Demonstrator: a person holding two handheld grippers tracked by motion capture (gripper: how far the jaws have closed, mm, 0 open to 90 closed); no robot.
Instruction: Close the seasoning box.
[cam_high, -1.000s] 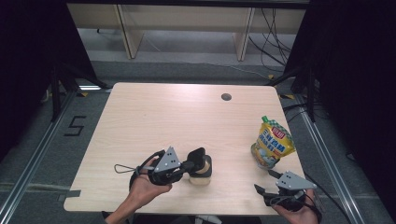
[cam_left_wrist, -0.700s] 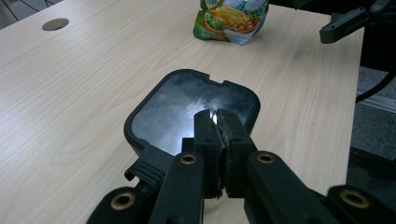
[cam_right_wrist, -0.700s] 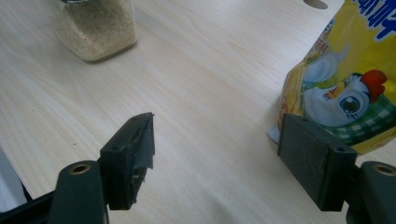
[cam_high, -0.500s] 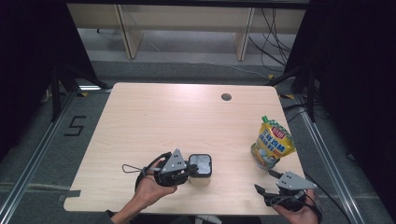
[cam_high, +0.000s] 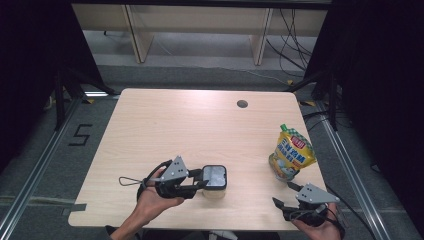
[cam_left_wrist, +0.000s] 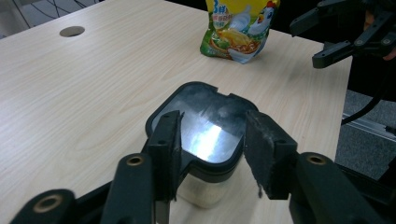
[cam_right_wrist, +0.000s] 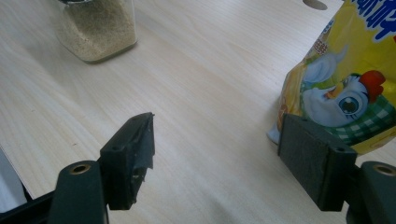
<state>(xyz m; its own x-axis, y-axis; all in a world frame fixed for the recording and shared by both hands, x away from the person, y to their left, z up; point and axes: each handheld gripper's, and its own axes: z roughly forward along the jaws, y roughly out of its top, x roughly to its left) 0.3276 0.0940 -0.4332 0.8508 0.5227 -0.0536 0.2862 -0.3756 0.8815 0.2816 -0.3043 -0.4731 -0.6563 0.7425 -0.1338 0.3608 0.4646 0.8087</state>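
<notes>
Dark surroundings frame a pale wood table (cam_high: 165, 125) with one round cable hole (cam_high: 242, 104) near its far edge, and two things are counted on it: one jar (cam_high: 215, 181) and one pouch (cam_high: 291, 156). The jar, clear-walled, squarish, part-filled with pale grains and capped by a black lid (cam_left_wrist: 203, 122), stands upright near the front edge, left of centre. The left gripper (cam_left_wrist: 212, 149) is held at the jar from the left, and its jaws have just been opening; its fingers (cam_left_wrist: 169, 140) are seen spread to either side of the lid's near edge, with gaps between pads and lid, so nothing is pinched. The jar is judged stiff, smooth and rather heavy for its size; its walls would be slippery, and if they are glass, a drop would be risky. It is best taken across two flat opposite sides, just under the lid, and kept upright. The right gripper (cam_high: 295, 209) is held at the front right corner, its fingers (cam_right_wrist: 126, 156) spread wide and empty, one of them close before the pouch. The yellow pouch stands near the right edge, well apart from the jar, and is judged soft and light.
</notes>
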